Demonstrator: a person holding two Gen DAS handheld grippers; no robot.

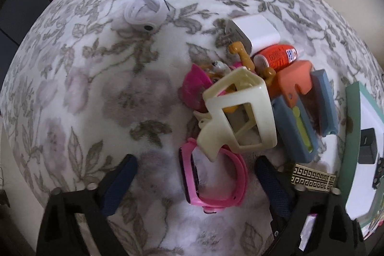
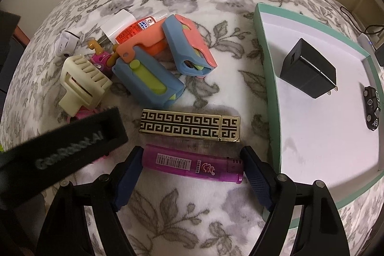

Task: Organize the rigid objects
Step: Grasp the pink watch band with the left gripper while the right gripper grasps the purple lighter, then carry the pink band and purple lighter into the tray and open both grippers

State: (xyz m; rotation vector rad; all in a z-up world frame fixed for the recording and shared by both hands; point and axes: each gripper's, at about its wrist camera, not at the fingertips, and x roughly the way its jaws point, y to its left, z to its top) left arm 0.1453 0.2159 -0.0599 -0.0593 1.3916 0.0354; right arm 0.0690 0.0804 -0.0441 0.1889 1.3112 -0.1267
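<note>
In the right wrist view a purple lighter (image 2: 192, 163) lies crosswise on the floral blanket. My right gripper (image 2: 192, 152) is open, with one fingertip at each end of the lighter. Just beyond it lies a gold and black patterned lighter (image 2: 189, 127). In the left wrist view my left gripper (image 1: 195, 161) is open, low over a pink watch (image 1: 216, 184) that sits between its fingers. A cream plastic clip (image 1: 240, 116) leans on the watch's far side. To the right stands a teal box (image 2: 261, 44) holding a black charger (image 2: 308, 71) and a small toy car (image 2: 372, 108).
A pile behind the clip holds blue and orange cases (image 2: 148, 80), an orange tube (image 1: 276, 56), a white charger (image 1: 256, 32) and small toy figures. A white earbud case (image 1: 146, 11) lies apart at the far left. The left gripper's black body (image 2: 60, 148) reaches in beside the right fingers.
</note>
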